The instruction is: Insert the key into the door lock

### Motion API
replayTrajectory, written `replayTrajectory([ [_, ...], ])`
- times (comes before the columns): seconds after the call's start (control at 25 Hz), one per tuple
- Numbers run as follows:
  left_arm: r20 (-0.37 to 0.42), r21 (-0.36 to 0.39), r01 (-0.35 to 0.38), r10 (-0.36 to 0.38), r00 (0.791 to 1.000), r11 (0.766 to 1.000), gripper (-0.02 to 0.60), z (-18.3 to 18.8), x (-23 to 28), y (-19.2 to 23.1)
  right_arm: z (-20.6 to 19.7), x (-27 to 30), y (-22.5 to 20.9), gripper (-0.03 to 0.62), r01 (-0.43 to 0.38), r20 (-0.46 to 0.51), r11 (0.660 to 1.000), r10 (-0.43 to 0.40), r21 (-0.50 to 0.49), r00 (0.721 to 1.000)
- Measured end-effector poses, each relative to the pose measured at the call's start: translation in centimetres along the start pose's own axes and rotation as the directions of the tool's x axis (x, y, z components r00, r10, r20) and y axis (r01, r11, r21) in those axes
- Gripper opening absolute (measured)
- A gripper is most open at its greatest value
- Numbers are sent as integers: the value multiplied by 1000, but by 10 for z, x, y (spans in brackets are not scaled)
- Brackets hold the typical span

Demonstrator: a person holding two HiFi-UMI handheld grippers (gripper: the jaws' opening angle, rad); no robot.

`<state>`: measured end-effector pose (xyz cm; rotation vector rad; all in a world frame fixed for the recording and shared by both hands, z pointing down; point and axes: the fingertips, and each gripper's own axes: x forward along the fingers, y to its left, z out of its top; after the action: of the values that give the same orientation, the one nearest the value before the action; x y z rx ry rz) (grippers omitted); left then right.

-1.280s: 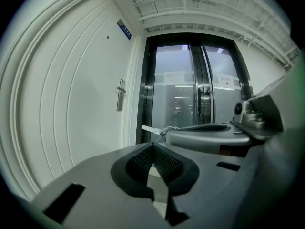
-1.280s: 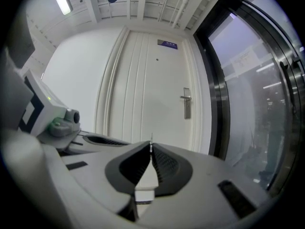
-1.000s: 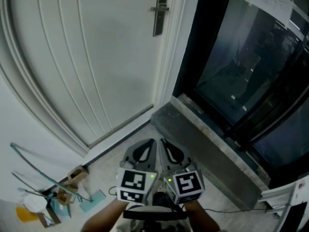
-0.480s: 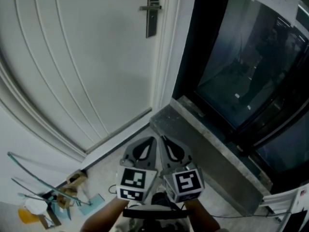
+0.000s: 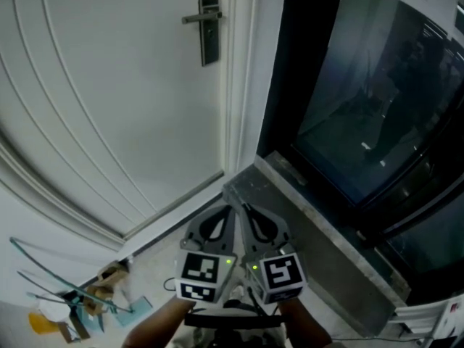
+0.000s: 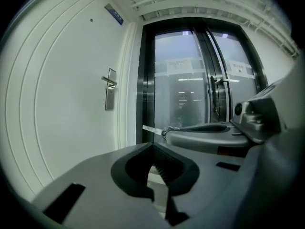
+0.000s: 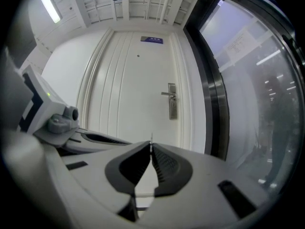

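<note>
Litter (image 5: 72,303) lies on the floor at the near left, by the foot of the wall. Right of it stands the white door (image 5: 109,85), shut, with curved grooves across its face. The lock (image 5: 209,31) is a dark upright plate at the door's far right edge, and its lever handle (image 5: 197,18) points left.

The two grippers sit side by side at the near middle, touching or nearly so, and both point toward the door's lower right corner. The left gripper (image 5: 228,214) has its jaws closed tip to tip, with nothing between them. An open gap shows only further back between the ribbed pads (image 6: 164,168).

Just to its right, the right gripper (image 5: 246,213) is also closed, and it pinches the key (image 6: 152,129). From the left gripper view, the silver blade sticks out past the jaw tips, with a small ring at its base against the tips. From the right gripper view, the key is only a thin sliver, edge on, standing up from the meeting point of the jaws. The key is well apart from the lock, which stands far off ahead of it.

A grey stone sill (image 5: 304,216) runs from near the gripper tips toward the near right. Above it, filling the right side, is a dark-framed glass door (image 5: 362,107) with a paper notice stuck near its top.
</note>
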<state>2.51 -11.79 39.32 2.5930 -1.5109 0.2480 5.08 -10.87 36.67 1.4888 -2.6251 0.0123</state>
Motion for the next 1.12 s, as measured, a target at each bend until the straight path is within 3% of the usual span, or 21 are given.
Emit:
replayTrajectory([
  [0.6,-2,27,-28,28,1000,999,3,19,72,-15,0,23,-74,25,-24,2,1000,24,9,1000],
  [1.12,0,6,4,-4,1000,1000,3,24,116,42,2,93,-79,25,-4,-30,1000,3,-15,1000],
])
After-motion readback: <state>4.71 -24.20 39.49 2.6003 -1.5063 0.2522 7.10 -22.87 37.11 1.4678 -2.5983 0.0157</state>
